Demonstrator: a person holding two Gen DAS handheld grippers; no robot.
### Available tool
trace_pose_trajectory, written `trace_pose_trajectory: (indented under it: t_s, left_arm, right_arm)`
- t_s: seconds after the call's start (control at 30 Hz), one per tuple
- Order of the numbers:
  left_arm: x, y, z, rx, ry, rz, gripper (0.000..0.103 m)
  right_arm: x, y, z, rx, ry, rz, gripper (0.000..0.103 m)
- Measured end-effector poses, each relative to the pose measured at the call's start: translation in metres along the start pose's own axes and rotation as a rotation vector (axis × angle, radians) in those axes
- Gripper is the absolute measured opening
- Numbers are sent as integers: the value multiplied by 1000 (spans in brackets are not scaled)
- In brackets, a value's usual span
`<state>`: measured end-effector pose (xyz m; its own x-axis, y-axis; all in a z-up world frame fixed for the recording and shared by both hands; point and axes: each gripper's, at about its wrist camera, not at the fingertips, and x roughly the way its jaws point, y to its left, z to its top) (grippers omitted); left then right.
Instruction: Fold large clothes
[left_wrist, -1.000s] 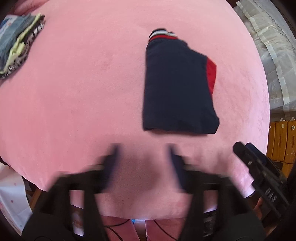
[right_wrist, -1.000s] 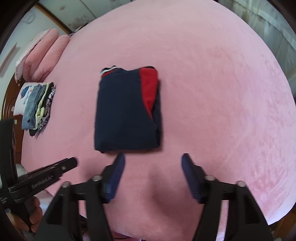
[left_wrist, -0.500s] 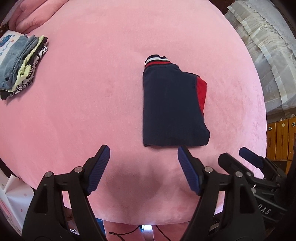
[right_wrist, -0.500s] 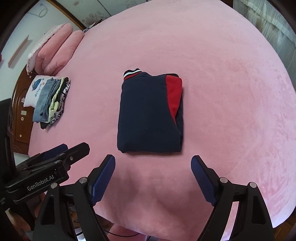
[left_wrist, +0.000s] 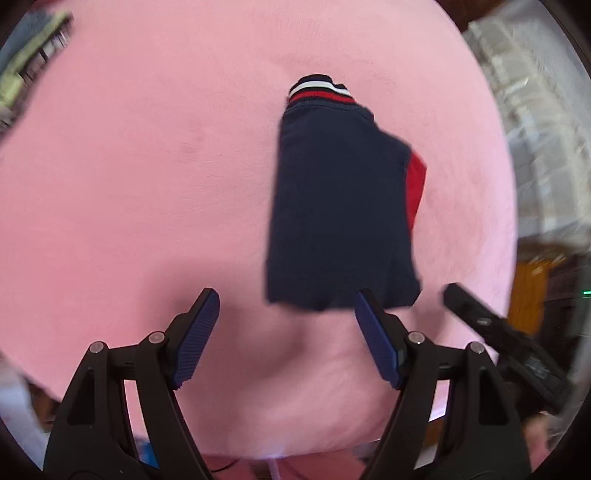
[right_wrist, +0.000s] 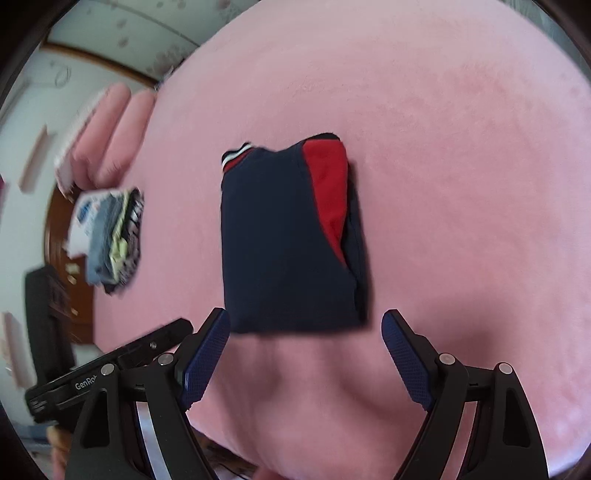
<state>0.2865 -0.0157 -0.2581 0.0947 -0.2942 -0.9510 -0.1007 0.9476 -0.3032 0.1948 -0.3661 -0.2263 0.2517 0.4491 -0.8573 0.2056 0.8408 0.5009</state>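
A folded navy garment (left_wrist: 340, 206) with a red panel and a red-and-white striped cuff lies flat on the pink blanket (left_wrist: 147, 184). It also shows in the right wrist view (right_wrist: 288, 236). My left gripper (left_wrist: 286, 314) is open and empty, just before the garment's near edge, its right finger at the near right corner. My right gripper (right_wrist: 304, 332) is open and empty, its fingers either side of the garment's near edge. The left gripper also shows in the right wrist view (right_wrist: 110, 369), and the right gripper in the left wrist view (left_wrist: 498, 332).
A stack of folded clothes (right_wrist: 107, 232) lies at the blanket's far left, also in the left wrist view (left_wrist: 26, 66). Pink pillows (right_wrist: 110, 125) lie beyond it. Grey-white bedding (left_wrist: 535, 129) and a wooden cabinet (left_wrist: 532, 291) are on the right.
Both grippers have moved forward toward the folded garment, which now looks larger and closer. Both stay open. The garment has not moved.
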Motion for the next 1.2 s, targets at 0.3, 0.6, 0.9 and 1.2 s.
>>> trace_pose_trajectory:
  t_s: [0.3,0.6,0.9,1.2]
  left_arm:
    - [60,26,63,-118,31,-243,73]
    - [84,12,71,-82,12,-206,48]
    - [48,-4,38,-49,-45,-171,28]
    - [-25,52,-17,-159,-68,-119,26]
  right_arm:
    - [74,-40,50,87,86,125,86]
    - [100,-14,59,67,172,199,60]
    - [77,3,39,26,162,201,45]
    - [59,86,-38,-37,241,253,34]
